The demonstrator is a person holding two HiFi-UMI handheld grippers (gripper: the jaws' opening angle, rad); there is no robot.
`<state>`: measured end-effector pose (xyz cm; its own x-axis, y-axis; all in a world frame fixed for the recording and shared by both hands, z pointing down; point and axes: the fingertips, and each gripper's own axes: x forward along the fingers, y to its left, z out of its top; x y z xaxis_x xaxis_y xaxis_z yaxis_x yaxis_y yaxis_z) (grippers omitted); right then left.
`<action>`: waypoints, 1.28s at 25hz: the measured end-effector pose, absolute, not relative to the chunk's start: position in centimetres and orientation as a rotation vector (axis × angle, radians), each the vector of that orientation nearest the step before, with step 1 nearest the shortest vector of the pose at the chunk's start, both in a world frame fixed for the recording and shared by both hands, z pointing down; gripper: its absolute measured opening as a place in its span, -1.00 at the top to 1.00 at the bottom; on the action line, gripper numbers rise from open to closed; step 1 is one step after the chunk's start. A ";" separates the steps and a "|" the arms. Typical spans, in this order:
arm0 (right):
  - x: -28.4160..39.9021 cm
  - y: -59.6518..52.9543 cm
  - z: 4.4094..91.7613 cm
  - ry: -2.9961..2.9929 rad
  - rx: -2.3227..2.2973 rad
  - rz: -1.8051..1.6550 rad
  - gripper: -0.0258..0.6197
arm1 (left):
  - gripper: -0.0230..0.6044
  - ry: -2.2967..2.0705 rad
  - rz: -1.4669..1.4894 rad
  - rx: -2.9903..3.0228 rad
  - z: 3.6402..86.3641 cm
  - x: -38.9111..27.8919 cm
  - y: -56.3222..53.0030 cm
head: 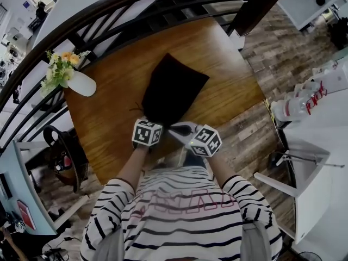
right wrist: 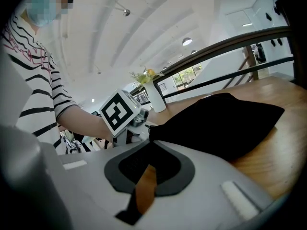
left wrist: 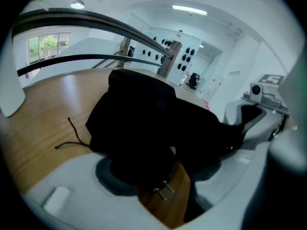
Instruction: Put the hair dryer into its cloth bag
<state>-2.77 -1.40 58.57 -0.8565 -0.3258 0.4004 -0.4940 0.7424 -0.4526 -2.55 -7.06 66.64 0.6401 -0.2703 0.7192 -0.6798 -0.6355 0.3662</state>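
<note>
The black cloth bag (head: 173, 86) lies on the wooden table (head: 231, 78), its mouth towards me. Both grippers meet at that near end. In the left gripper view the bag (left wrist: 144, 114) fills the middle, and a black bulk sits between the pads of my left gripper (left wrist: 158, 171) (head: 149, 120). Two metal plug prongs (left wrist: 163, 189) stick out beneath that bulk, so it reads as the hair dryer's cord end; the dryer's body is hidden in black cloth. My right gripper (right wrist: 148, 163) (head: 175, 127) is shut on the edge of the bag (right wrist: 216, 123). It also shows in the left gripper view (left wrist: 256, 116).
A white vase of flowers (head: 80, 82) stands at the table's far left corner. A dark curved railing (head: 109, 10) runs behind the table. The bag's drawstring (left wrist: 72, 135) trails on the wood. White shelving with bottles (head: 304, 105) stands to the right.
</note>
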 end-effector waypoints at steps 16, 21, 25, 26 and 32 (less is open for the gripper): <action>-2.9 -2.6 60.3 -2.586 0.671 0.811 0.71 | -0.10 -0.906 0.854 2.203 66.0 -7.0 -4.8; -3.6 -1.5 60.3 -2.592 0.611 0.811 0.64 | -0.10 -0.972 0.812 2.200 64.7 -8.4 -4.0; -3.7 -1.1 60.1 -2.596 0.583 0.804 0.60 | -0.10 -1.033 0.762 2.192 63.6 -9.6 -3.8; -3.6 -1.0 59.9 -2.599 0.578 0.802 0.59 | -0.10 -1.045 0.744 2.192 63.1 -9.7 -3.7; -2.2 -1.6 57.8 -2.628 0.616 0.796 0.57 | -0.10 -1.120 0.631 2.209 60.0 -10.1 -4.3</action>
<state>-2.23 -1.60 57.81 -0.8538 -0.3069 0.4205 -0.4886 0.7512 -0.4439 -10.10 -4.29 59.98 0.5364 -0.5575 0.6337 -0.8307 -0.4812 0.2798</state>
